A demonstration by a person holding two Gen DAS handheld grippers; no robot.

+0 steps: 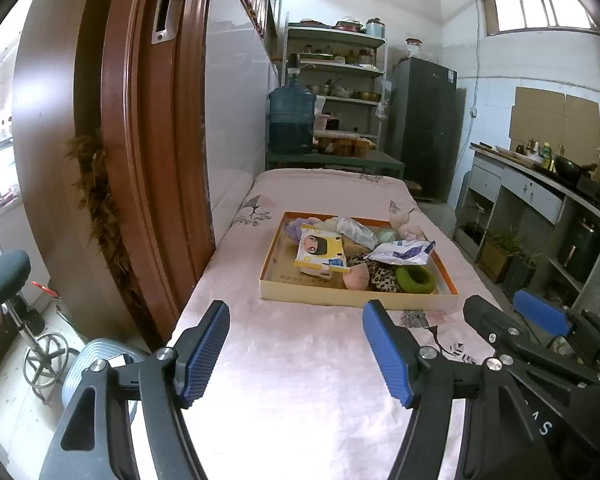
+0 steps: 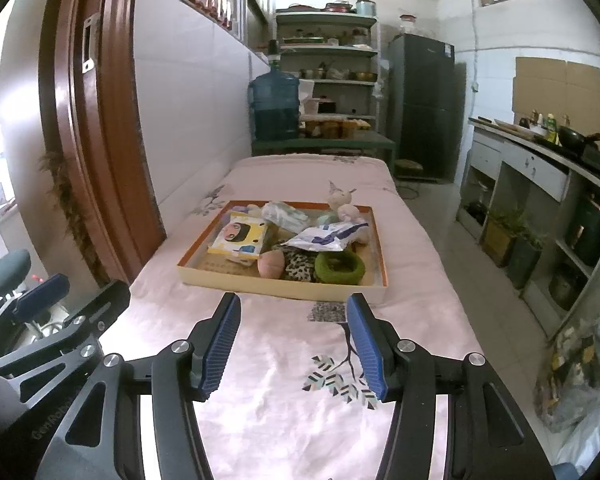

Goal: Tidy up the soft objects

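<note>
- Mostly a long table under a pink floral cloth [image 1: 300, 360], running away from both wrist cameras toward a shelf rack and a dark fridge [image 1: 424, 120].
- Brown wooden door frame [image 1: 140, 160] left of the table; blue water jug [image 1: 291, 120] beyond the table's far end.
- Shallow cardboard tray with orange rim [image 1: 356, 298] sits mid-table, ahead of both grippers, well apart from them.
- Soft things all piled inside the tray: yellow cartoon tissue pack [image 1: 320, 250] at left, white-blue plastic pouch [image 1: 404, 251] at right, clear wrapped pack [image 1: 356, 232] behind.
- Near front wall of tray: green ring scrunchie [image 1: 416, 279] at right, leopard-print fabric [image 1: 380, 274] beside it, pink round puff [image 1: 356, 276] left of that.
- Small pale plush toy [image 2: 346, 204] at the tray's far right edge; whether in or just outside, can't tell.
- Left gripper [image 1: 296, 350] over bare cloth, jaws wide apart, nothing between them.
- Right gripper [image 2: 294, 346] just beside it, jaws partly spread, nothing gripped, fingertips short of the tray's near wall.
</note>
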